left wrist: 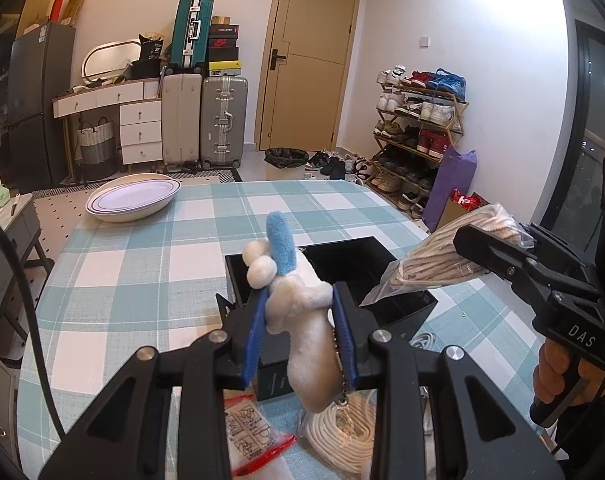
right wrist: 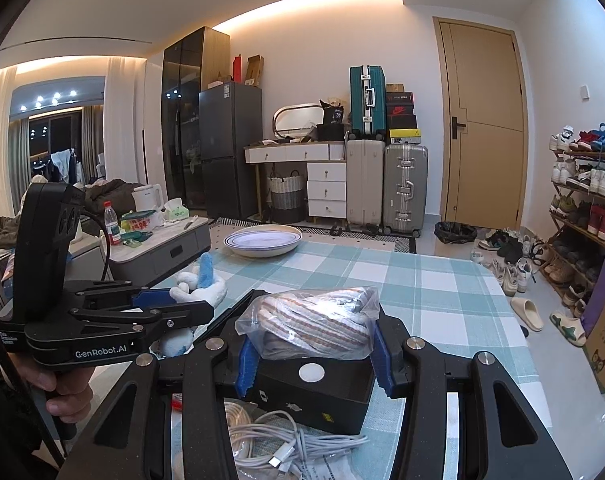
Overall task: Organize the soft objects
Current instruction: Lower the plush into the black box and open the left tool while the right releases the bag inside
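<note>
Now left gripper clamps white plush toy w/ blue ear; right gripper pinches bagged striped cloth.

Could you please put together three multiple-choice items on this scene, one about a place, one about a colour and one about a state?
1. Where is the white oval dish?
A. inside the black box
B. at the far end of the checked table
C. on the shoe rack

2. What colour is the upright ear of the plush toy?
A. blue
B. red
C. yellow

3. What are the right tongs doing?
A. standing open and empty
B. shut on a bagged striped cloth
C. shut on a cable

Answers:
1 B: the dish sits on the tablecloth near its far edge, beyond the black box.
2 A: the ear sticking up above the left tongs is blue.
3 B: the blue pads press both sides of the bagged striped cloth.
</note>
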`<action>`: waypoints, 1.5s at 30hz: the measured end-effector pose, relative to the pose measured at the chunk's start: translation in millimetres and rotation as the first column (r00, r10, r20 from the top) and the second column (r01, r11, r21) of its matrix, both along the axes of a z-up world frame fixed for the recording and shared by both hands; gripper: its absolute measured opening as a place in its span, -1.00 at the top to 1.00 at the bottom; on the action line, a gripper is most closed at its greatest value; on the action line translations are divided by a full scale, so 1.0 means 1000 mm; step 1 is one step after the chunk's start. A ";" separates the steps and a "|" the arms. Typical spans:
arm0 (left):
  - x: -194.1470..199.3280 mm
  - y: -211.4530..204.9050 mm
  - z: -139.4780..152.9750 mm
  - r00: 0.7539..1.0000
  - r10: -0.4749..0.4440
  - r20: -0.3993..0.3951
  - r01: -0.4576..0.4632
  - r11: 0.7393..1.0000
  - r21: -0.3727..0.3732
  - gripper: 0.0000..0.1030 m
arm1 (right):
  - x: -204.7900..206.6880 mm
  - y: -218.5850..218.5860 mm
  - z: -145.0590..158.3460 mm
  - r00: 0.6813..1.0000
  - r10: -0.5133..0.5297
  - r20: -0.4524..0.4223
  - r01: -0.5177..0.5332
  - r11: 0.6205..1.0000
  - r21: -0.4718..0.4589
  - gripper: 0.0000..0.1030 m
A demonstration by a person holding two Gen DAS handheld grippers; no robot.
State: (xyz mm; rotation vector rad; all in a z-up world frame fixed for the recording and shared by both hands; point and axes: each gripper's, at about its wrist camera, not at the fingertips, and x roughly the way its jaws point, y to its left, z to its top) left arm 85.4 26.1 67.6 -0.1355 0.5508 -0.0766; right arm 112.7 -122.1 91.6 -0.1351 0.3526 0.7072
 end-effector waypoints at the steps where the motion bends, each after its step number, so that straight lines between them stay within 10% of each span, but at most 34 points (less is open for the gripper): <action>1: 0.003 0.001 -0.001 1.000 0.002 -0.004 -0.002 1.000 -0.001 0.40 | 0.002 0.001 0.000 1.000 -0.001 -0.003 0.001 1.000 -0.004 0.10; 45: 0.067 -0.007 -0.035 0.995 -0.033 -0.099 0.035 0.999 0.021 0.40 | 0.073 0.047 -0.043 0.991 0.021 -0.129 -0.040 0.988 -0.151 0.09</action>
